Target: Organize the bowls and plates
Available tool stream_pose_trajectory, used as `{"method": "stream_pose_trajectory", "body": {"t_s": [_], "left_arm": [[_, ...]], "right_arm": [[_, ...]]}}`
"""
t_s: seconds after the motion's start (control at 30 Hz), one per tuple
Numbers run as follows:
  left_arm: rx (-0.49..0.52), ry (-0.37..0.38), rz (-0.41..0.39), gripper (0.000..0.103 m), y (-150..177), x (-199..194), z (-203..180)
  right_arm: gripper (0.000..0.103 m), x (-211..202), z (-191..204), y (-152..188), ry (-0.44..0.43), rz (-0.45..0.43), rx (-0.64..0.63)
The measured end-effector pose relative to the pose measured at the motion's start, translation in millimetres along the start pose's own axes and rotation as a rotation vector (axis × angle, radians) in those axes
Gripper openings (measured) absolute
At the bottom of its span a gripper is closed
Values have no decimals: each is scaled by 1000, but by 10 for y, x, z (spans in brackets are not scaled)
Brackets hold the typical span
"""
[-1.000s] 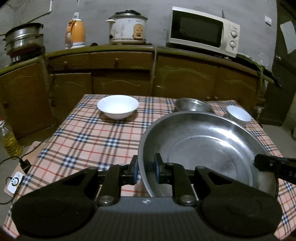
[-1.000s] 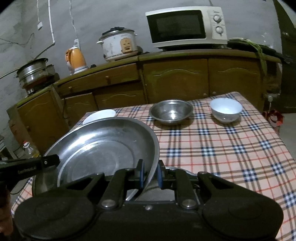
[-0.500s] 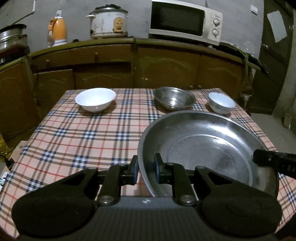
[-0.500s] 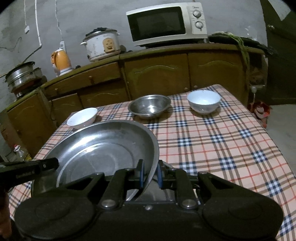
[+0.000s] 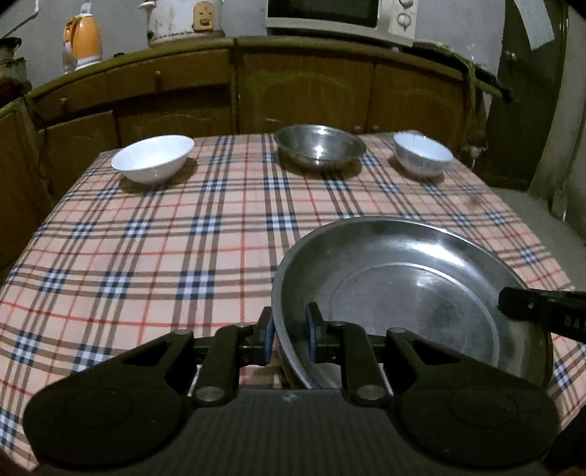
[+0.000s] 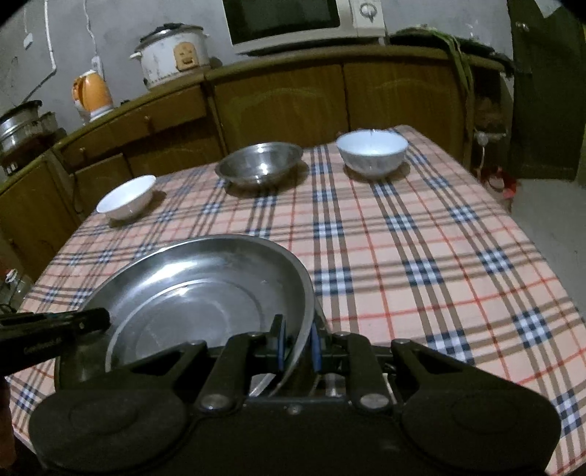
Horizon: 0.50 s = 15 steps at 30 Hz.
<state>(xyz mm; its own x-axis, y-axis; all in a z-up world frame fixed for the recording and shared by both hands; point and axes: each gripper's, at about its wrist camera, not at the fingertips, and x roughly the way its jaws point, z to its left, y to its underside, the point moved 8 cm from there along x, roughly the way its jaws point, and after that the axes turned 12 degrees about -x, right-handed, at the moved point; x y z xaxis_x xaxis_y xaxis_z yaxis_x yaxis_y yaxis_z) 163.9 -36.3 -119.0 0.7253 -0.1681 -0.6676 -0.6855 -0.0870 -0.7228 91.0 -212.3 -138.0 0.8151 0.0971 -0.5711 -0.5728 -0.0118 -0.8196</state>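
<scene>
A large steel plate (image 5: 410, 293) (image 6: 190, 293) hangs just over the near part of the plaid table, gripped from both sides. My left gripper (image 5: 289, 338) is shut on its left rim, and my right gripper (image 6: 297, 346) is shut on its right rim. Each gripper's tip shows in the other's view, at the plate's opposite edge. Along the table's far edge stand a wide white bowl (image 5: 153, 158) (image 6: 126, 197) at the left, a steel bowl (image 5: 319, 148) (image 6: 260, 164) in the middle and a smaller white bowl (image 5: 423, 153) (image 6: 371, 150) at the right.
The plaid tablecloth (image 5: 183, 238) (image 6: 421, 256) covers the table. Behind it runs a wooden cabinet (image 5: 304, 84) bearing an orange kettle (image 5: 82, 38), a rice cooker (image 6: 172, 55) and a microwave (image 6: 304, 22). A dark door (image 6: 545, 91) stands at the right.
Both grippers have sunk toward the table with the steel plate still held between them. The bowls and cabinet now sit higher in both views.
</scene>
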Motion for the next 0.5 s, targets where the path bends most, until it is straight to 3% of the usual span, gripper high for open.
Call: {"method": "stream_pose_trajectory", "body": {"t_s": [0.5], "left_arm": [[39,-16,9,21,156,225,-61]], "right_arm": [[20,195,-73,180,27,37,-9]]}}
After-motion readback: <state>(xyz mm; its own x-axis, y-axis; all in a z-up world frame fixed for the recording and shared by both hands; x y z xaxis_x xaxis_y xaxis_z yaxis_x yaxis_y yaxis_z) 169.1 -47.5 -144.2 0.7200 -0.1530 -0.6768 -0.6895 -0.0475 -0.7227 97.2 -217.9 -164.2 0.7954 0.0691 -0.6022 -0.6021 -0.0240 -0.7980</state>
